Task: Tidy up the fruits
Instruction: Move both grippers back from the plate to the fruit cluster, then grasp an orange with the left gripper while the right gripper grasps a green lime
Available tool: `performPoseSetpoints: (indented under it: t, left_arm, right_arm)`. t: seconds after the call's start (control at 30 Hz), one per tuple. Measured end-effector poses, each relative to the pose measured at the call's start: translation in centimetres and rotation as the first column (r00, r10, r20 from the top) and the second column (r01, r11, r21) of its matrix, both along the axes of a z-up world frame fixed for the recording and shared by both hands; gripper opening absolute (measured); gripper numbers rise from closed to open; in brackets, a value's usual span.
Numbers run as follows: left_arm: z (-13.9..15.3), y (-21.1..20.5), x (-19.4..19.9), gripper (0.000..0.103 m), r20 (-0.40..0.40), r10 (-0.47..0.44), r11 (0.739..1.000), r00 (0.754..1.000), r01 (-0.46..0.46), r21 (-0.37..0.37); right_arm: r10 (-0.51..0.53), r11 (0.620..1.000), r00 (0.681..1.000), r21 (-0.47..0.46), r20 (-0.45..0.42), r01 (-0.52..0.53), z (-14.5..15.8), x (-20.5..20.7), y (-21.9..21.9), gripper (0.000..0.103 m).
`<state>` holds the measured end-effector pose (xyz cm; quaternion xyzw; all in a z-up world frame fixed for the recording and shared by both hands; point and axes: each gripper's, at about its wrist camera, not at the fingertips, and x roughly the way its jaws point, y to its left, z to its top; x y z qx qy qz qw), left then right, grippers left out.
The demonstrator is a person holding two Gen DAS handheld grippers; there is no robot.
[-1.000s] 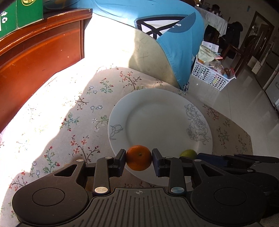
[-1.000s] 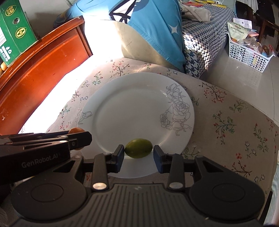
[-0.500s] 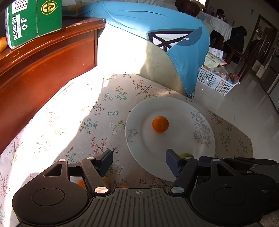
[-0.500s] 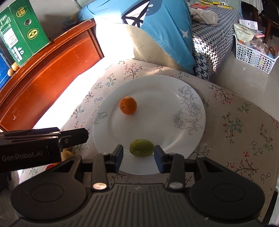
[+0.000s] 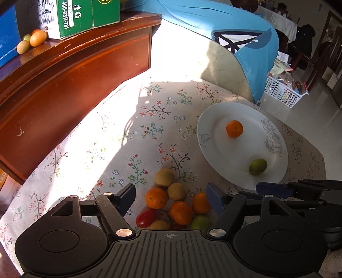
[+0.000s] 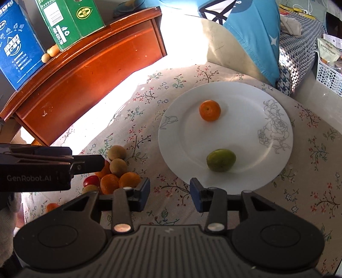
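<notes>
A white plate (image 5: 215,136) (image 6: 245,102) lies on the floral tablecloth and holds an orange (image 5: 234,128) (image 6: 210,110) and a green fruit (image 5: 258,166) (image 6: 221,160). A pile of fruit (image 5: 175,203) (image 6: 116,173) with oranges, tan fruits, a red tomato and a green one lies left of the plate. My left gripper (image 5: 170,195) is open and empty, hovering over the pile. My right gripper (image 6: 169,189) is open and empty, just in front of the plate's near rim.
A red-brown wooden cabinet (image 5: 64,70) (image 6: 89,64) stands at the left, with green and blue boxes (image 6: 68,19) and small fruits (image 5: 32,40) on top. A blue cushion (image 5: 235,32) lies behind the table. A white basket (image 5: 284,94) stands on the floor at the right.
My left gripper let go of the orange on the plate, then pulled back left over the fruit pile. My right gripper opened, left the green fruit on the plate and drew back.
</notes>
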<state>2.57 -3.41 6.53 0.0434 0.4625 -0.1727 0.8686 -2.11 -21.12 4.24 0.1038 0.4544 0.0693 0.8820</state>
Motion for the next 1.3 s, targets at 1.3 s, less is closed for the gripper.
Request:
performPoseSetpoints:
  t: [1.3]
  left_arm:
    - [-5.2, 6.9, -5.5, 0.065, -0.096, 0.04, 0.989, 0.995, -0.026, 0.145]
  right_arm:
    - [0.167, 0.986, 0.985, -0.013, -0.04, -0.168, -2.0, -1.1, 5.3, 0.043]
